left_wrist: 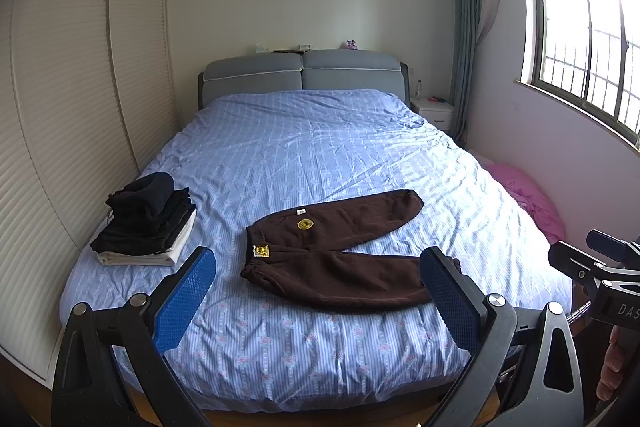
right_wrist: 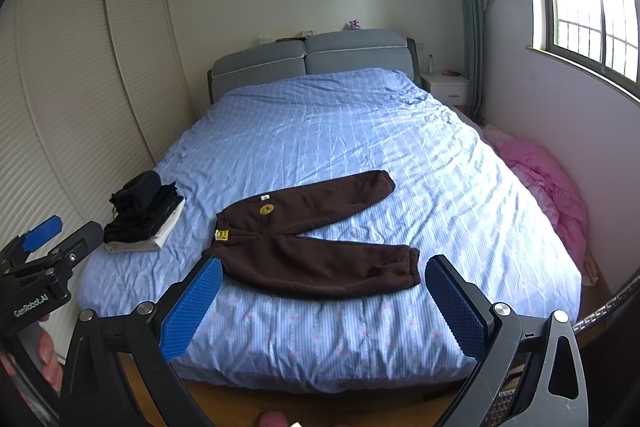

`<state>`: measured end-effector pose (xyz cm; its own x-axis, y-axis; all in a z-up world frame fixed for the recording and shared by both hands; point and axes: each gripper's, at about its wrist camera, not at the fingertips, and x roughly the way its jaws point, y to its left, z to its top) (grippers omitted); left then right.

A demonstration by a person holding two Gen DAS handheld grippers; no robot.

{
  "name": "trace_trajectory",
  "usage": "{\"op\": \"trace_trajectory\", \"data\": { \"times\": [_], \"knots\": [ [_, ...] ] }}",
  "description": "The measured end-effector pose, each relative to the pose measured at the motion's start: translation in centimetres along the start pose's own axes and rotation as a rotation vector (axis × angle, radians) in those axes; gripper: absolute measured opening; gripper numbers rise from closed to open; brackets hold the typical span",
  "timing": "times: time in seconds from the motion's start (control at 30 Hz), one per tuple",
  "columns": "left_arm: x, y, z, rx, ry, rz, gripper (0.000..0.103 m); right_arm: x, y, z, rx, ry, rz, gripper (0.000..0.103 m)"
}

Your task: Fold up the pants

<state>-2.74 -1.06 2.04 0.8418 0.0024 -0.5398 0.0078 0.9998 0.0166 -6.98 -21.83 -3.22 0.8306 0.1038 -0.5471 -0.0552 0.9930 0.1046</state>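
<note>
Dark brown pants [left_wrist: 340,255] [right_wrist: 316,231] lie flat on the blue bedspread [left_wrist: 320,155] [right_wrist: 328,131], waistband to the left with a yellow label, the two legs spread apart in a V toward the right. My left gripper [left_wrist: 318,267] hovers open above the bed's foot, its blue pads [left_wrist: 184,303] framing the pants, holding nothing. In the right wrist view my right gripper [right_wrist: 324,275] is open too, empty, near the bed's front edge. Each gripper shows at the edge of the other's view: right gripper [left_wrist: 592,263], left gripper [right_wrist: 44,239].
A stack of folded dark and white clothes [left_wrist: 148,223] [right_wrist: 146,219] sits at the bed's left front corner. Pink bedding [left_wrist: 528,199] [right_wrist: 548,179] lies on the floor at the right. Wardrobe doors [left_wrist: 72,107] stand on the left, a nightstand [left_wrist: 434,111] by the headboard, and a window on the right.
</note>
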Motion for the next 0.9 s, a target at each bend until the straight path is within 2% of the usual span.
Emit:
{"op": "trace_trajectory", "data": {
  "times": [0.9],
  "knots": [
    [0.7, 0.4, 0.2, -0.019, 0.028, 0.018, 0.103, 1.1, -0.1, -0.2, 0.003, 0.031, 0.005, 0.103]
  ]
}}
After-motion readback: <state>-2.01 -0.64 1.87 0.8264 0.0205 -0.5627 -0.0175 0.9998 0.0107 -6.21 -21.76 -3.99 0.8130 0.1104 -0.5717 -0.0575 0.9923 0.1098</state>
